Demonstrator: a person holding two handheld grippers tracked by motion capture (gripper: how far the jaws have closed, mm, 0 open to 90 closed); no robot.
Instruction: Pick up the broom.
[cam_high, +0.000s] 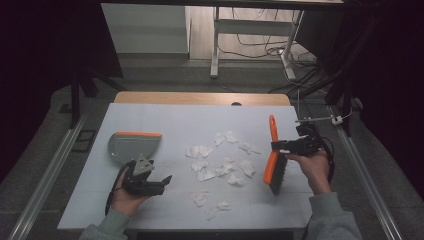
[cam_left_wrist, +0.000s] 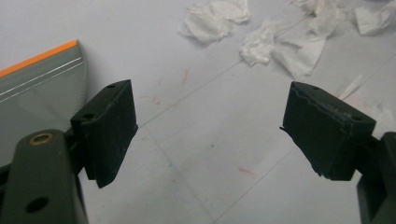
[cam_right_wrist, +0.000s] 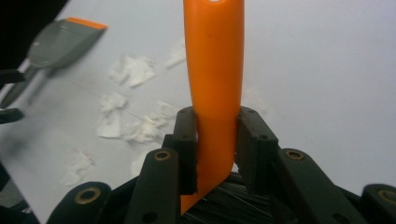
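We cannot see the grey dustpan's handle clearly in the high view: the left gripper and its grey three-cornered plate cover it, and the left gripper view cuts the pan off at the frame edge, leaving a slice of ribbed grey plastic with an orange lip. The brush's dark bristles are mostly hidden behind the right gripper, whose jaws are pinched on the smooth orange handle near the head; the handle's far end is cropped at the top. We find no brand, label or legible writing anywhere.

The left gripper's jaws stand spread wide over bare table, holding nothing, beside the dustpan. Crumpled white paper scraps, soft and ragged, lie scattered mid-table between dustpan and brush. The matte white tabletop shows faint reddish marks and thin seam lines.
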